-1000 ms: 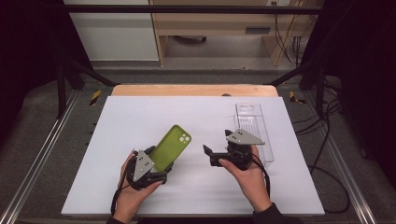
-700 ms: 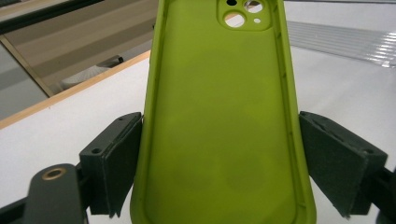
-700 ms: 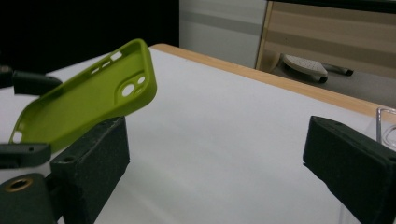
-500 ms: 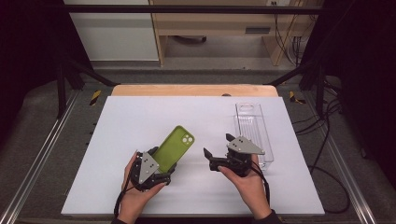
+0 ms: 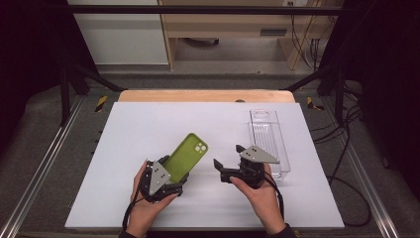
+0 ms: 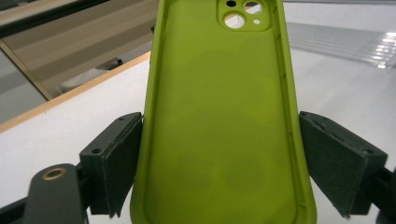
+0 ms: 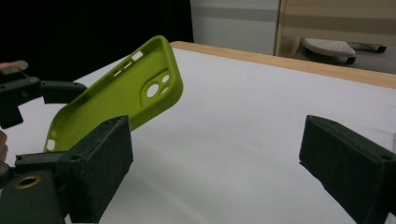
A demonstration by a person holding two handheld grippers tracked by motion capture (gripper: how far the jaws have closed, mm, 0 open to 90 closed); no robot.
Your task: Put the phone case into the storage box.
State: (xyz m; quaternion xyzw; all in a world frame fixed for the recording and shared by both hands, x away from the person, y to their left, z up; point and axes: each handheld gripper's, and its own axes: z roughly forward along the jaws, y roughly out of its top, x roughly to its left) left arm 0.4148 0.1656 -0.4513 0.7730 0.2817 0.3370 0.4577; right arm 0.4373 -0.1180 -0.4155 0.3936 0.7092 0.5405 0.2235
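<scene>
1. Left claw (image 5: 171,174) grips the green phone case (image 5: 186,156) by its two long sides, near the bottom end. The pads (image 6: 117,161) press on the case edges.
2. Right claw (image 5: 229,161) is spread wide with nothing in it. Its jaws have just been closing a little, with nothing between them. It points toward the case from the side and stays apart from it.
3. The case is lifted off the white worktop (image 5: 148,124) and tilts up, over the front middle part. Its hollow side faces up, and the camera holes (image 6: 243,14) are at the far end.
4. It looks light and bendy, like soft rubber, I think. A hard squeeze could bow the sides in, so a gentle pinch is best.
5. It does not look slippery or easy to break.
6. A good spot for the right claw is the free top end, across the long sides, away from the camera holes.
7. A clear plastic tray (image 5: 267,139) lies near the right edge of the worktop.
</scene>
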